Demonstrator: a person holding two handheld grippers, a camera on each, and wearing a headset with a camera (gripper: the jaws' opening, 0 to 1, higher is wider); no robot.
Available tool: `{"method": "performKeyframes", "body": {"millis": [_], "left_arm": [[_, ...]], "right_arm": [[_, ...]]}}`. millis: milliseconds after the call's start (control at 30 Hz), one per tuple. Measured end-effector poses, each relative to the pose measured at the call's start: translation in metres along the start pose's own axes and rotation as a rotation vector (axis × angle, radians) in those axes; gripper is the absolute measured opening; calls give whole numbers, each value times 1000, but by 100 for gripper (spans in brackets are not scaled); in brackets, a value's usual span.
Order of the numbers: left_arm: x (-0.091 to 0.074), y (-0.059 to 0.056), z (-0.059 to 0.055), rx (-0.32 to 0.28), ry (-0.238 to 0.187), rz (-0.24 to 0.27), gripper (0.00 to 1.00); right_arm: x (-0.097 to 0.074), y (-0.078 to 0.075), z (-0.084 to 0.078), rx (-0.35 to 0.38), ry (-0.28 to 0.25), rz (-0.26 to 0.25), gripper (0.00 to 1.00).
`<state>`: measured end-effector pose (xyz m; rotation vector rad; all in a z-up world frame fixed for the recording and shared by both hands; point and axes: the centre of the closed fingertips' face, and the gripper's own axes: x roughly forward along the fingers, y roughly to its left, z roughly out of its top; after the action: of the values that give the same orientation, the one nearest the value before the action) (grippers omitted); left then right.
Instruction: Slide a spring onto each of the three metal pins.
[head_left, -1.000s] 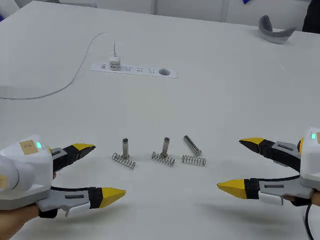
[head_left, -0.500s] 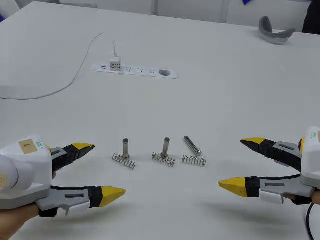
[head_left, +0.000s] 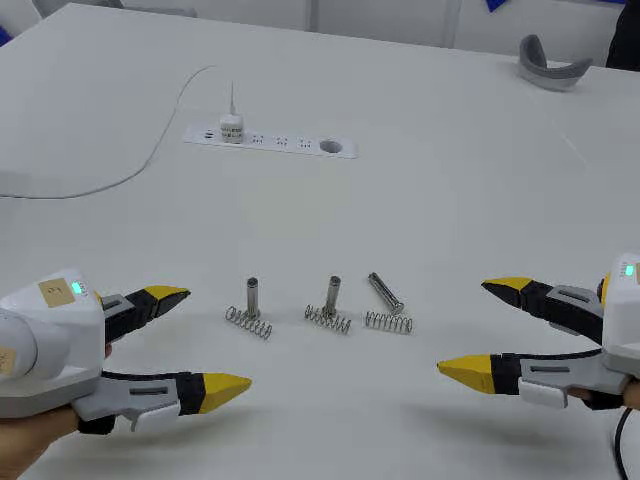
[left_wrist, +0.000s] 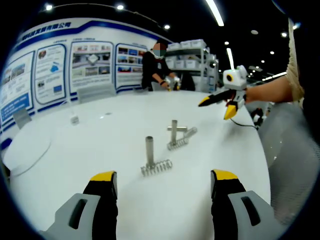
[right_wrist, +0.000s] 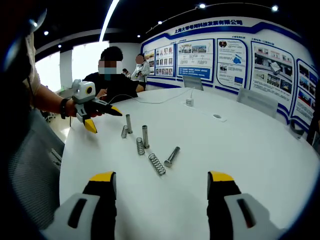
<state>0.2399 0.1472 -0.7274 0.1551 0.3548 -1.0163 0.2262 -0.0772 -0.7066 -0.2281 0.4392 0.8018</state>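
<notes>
Three metal pins sit mid-table with a spring lying in front of each. The left pin (head_left: 252, 296) and middle pin (head_left: 332, 294) stand upright; the right pin (head_left: 384, 291) lies on its side. The springs (head_left: 248, 322), (head_left: 327, 320), (head_left: 388, 321) lie flat and loose. My left gripper (head_left: 200, 340) is open at the lower left, empty, well left of the pins. My right gripper (head_left: 485, 328) is open at the lower right, empty. In the left gripper view the nearest pin (left_wrist: 149, 151) and its spring (left_wrist: 156, 167) lie ahead. In the right gripper view the lying pin (right_wrist: 171, 156) and a spring (right_wrist: 157, 164) are closest.
A white power strip (head_left: 268, 141) with a plugged-in charger (head_left: 231, 125) and its cable (head_left: 150, 150) lies farther back. A grey curved object (head_left: 548, 61) rests at the far right corner. People stand beyond the table (right_wrist: 112, 67).
</notes>
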Motion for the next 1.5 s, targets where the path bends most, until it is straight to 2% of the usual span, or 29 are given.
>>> {"method": "performKeyframes", "body": {"millis": [533,900,1167,1367,1500], "left_arm": [[1,-1,0,-3,0,-4,77],[0,-1,1,-2,-3,-4,77],[0,-2,3,-2,-9,-4,77],[-2,-2,3,-1,-9,0,77],[-2,-1,3,-1,-11,2,77]], "right_arm": [[0,-1,-2,4,10,0,75],[3,-5,4,2,21,-4,73],[24,-12,32,-13,34,-12,66],[45,-19,43,-10,69,-23,60],[61,-26,45,3,113,-43,55]]}}
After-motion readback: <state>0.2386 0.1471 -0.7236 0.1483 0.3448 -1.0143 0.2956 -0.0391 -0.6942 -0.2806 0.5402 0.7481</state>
